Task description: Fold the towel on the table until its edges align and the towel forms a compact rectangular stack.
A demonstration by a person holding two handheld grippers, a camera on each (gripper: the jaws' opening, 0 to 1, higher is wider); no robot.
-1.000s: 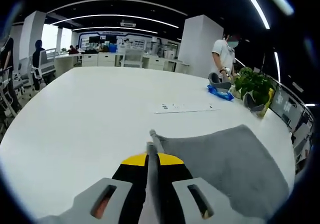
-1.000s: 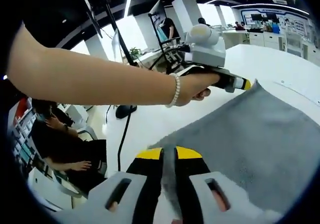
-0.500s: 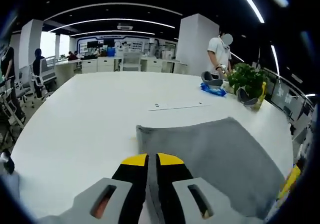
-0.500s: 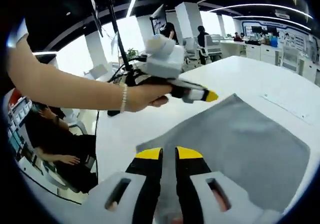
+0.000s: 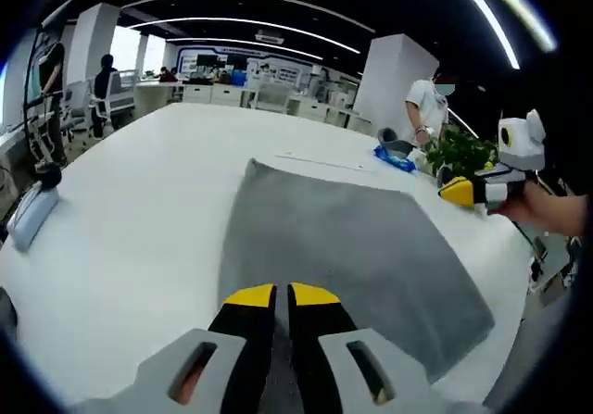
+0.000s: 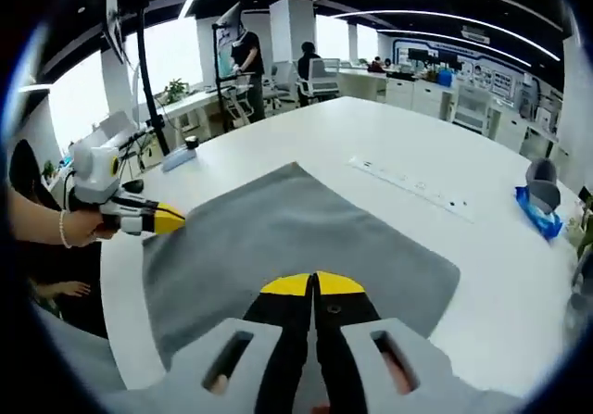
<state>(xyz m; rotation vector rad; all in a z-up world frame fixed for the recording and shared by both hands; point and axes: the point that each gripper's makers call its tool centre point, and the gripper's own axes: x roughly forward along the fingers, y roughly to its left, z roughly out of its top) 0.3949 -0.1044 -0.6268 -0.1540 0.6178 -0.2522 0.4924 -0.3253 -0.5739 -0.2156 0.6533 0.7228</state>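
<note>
The grey towel [image 5: 334,238] lies spread flat on the white table [image 5: 139,201]. My left gripper [image 5: 275,295] hovers over its near edge, yellow-tipped jaws shut with a hairline gap. In the right gripper view it appears as the left gripper [image 6: 170,218] in a hand, by the left corner of the towel [image 6: 296,238]. My right gripper [image 6: 313,284] is above the towel's near side, jaws pressed shut. In the left gripper view the right gripper [image 5: 447,190] is held just past the towel's far right corner. No cloth rises into either pair of jaws.
A white strip [image 5: 320,162] lies beyond the towel. A potted plant [image 5: 461,153], a blue bundle [image 5: 397,157] and a standing person [image 5: 428,108] are at the table's far right. A pale flat object [image 5: 28,218] lies near the left edge. Desks and chairs stand behind.
The towel, held up by its corners a second ago, now lies flat and spread out. Both cameras have drawn back and risen, showing far more of the cloth.
</note>
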